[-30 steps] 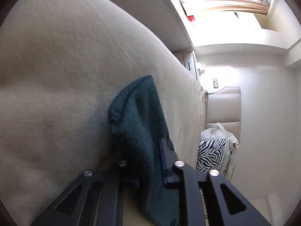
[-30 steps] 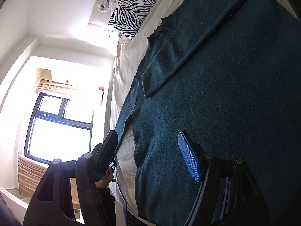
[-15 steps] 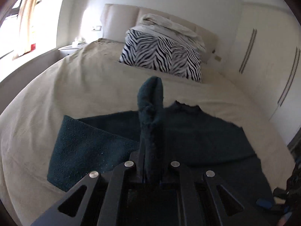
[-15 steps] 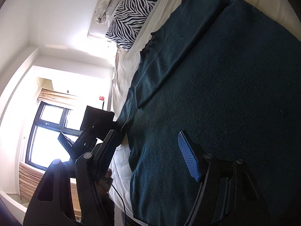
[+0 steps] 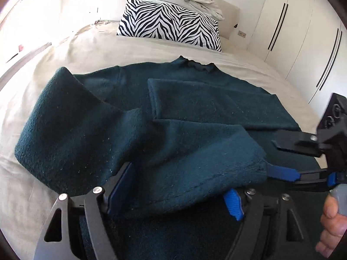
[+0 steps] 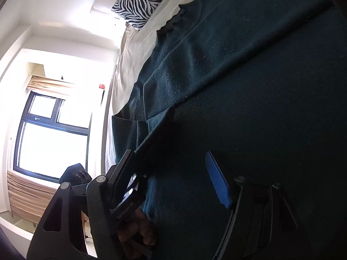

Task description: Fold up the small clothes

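Two sleeves are in play, and you are on the second. Your left hand-held gripper (image 5: 173,186) has its jaws spread wide, with the cuff end of the near sleeve (image 5: 195,162) draped between them, so nothing is pinched. Your right hand-held gripper (image 6: 173,173), also spread, hovers close over the dark teal sweater (image 5: 206,99), gripping nothing. The sweater lies flat on the bed (image 5: 151,47), its other sleeve (image 5: 216,104) already folded across the chest, neckline (image 5: 197,64) toward the zebra-print pillow (image 5: 169,26) at the headboard. The near sleeve looks bunched and only half across. I judge your next move is to draw the left hand-held gripper back clear of the cuff, then smooth that sleeve flat before folding the body.
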{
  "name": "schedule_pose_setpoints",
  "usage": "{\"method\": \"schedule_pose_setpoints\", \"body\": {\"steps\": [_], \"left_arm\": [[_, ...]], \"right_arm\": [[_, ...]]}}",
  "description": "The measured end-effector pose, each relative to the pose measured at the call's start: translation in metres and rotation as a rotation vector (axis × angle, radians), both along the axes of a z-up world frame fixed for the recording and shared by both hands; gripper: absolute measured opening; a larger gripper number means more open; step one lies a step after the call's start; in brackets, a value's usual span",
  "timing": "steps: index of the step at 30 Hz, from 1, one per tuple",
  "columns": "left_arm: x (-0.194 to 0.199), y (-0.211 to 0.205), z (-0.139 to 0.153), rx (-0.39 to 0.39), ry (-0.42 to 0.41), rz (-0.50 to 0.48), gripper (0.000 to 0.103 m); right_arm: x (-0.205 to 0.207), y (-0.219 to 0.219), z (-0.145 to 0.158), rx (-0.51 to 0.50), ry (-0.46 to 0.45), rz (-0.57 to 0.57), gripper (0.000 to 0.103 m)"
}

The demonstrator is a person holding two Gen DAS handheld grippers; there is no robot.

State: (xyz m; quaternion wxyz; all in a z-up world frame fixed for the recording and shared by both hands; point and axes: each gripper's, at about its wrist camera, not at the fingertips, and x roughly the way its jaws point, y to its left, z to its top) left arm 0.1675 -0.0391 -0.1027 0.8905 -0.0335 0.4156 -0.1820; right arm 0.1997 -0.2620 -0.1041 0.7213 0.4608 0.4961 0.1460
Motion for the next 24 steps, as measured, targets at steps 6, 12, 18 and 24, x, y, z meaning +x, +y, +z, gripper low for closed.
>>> {"method": "schedule_pose_setpoints", "body": {"steps": [6, 12, 18, 24], "left_arm": [[-0.001, 0.008, -0.001, -0.059, -0.004, 0.003, 0.079], [-0.017, 0.040, 0.005, -0.239, 0.034, 0.044, 0.079], [-0.032, 0.058, -0.006, -0.285, 0.060, 0.101, 0.079], [-0.033, 0.059, -0.011, -0.296, 0.057, 0.111, 0.079]], "right_arm": [[0.044, 0.033, -0.008, -0.002, 0.045, 0.060, 0.051], [0.053, 0.041, 0.021, -0.171, -0.013, 0.154, 0.007], [0.044, 0.083, 0.129, -0.514, -0.315, 0.335, 0.007], [0.056, 0.089, 0.194, -0.634, -0.488, 0.367, 0.007]]}}
